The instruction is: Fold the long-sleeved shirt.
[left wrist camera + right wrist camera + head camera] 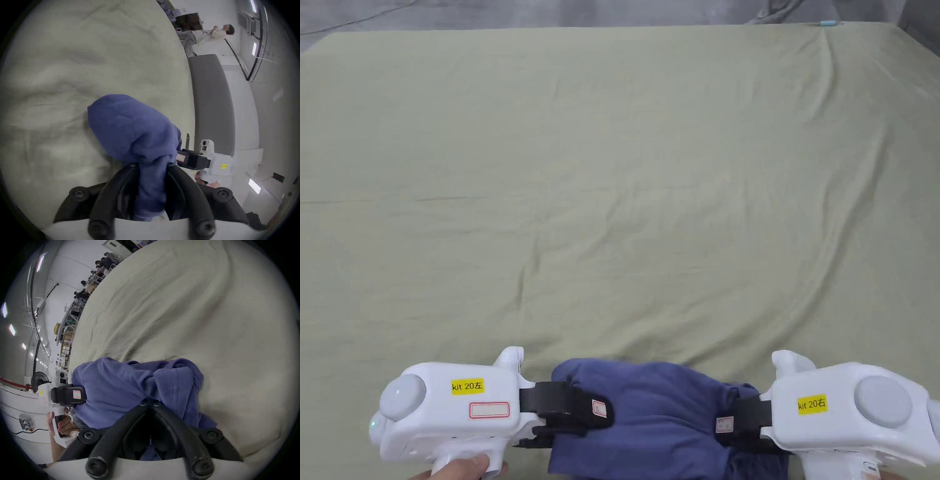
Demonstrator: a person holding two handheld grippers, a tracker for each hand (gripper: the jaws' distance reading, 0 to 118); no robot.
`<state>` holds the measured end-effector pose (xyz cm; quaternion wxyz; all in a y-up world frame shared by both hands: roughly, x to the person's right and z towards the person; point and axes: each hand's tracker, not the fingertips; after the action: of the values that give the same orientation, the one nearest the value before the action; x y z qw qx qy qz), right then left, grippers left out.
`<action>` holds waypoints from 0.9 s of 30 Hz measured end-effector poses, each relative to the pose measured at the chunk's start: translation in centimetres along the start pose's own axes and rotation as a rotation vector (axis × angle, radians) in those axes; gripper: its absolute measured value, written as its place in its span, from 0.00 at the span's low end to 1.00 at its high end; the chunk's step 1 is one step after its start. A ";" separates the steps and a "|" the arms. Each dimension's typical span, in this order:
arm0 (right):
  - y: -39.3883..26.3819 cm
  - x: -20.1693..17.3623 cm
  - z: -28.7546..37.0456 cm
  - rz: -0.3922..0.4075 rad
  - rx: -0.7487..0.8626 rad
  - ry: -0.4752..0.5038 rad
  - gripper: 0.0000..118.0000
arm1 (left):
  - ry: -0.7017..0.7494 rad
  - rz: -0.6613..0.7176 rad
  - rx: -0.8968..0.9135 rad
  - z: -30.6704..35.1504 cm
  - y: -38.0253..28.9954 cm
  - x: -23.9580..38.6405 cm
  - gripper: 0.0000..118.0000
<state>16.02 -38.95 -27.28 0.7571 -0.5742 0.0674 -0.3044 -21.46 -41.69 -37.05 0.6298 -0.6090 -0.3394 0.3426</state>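
A blue long-sleeved shirt (659, 412) hangs bunched between the two grippers at the near edge of the bed. My left gripper (594, 412) is shut on its left side; in the left gripper view the shirt (129, 129) is pinched between the black jaws of the left gripper (151, 164) and bulges out beyond them. My right gripper (731, 428) is shut on the shirt's right side; in the right gripper view the jaws of the right gripper (150, 404) meet on a fold of the shirt (129, 386). The shirt's lower part runs out of the head view.
A wide bed with a wrinkled pale green sheet (625, 187) stretches away in front. A grey headboard-like panel (211, 100) stands beside it. A person (215, 33) stands far off, and several people (97, 270) sit at tables in the distance.
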 end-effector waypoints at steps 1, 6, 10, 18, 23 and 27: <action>-0.2 -1.0 0.5 0.003 0.016 -0.016 0.00 | 0.041 -0.017 0.015 0.7 -0.2 0.6 0.11; -1.0 -8.9 2.1 0.144 0.112 -0.096 0.00 | 0.208 -0.147 0.033 5.7 0.1 4.1 0.11; -1.7 -17.1 0.1 0.257 0.088 -0.042 0.00 | 0.334 -0.174 0.088 11.9 1.3 3.9 0.11; -5.5 -28.8 -4.8 0.419 0.008 0.069 0.00 | 0.680 -0.072 0.227 26.3 2.4 -2.3 0.11; -7.1 -31.8 -7.3 0.469 -0.047 0.072 0.00 | 0.836 0.048 0.249 31.5 2.1 -8.3 0.11; -7.6 -32.8 -8.5 0.482 -0.065 0.071 0.00 | 0.849 0.097 0.238 31.6 2.0 -11.8 0.11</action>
<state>-17.15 -29.52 -31.32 0.7860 -0.5546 0.2389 -0.1329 -54.50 -34.69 -38.27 0.7622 -0.6343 0.0199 0.1280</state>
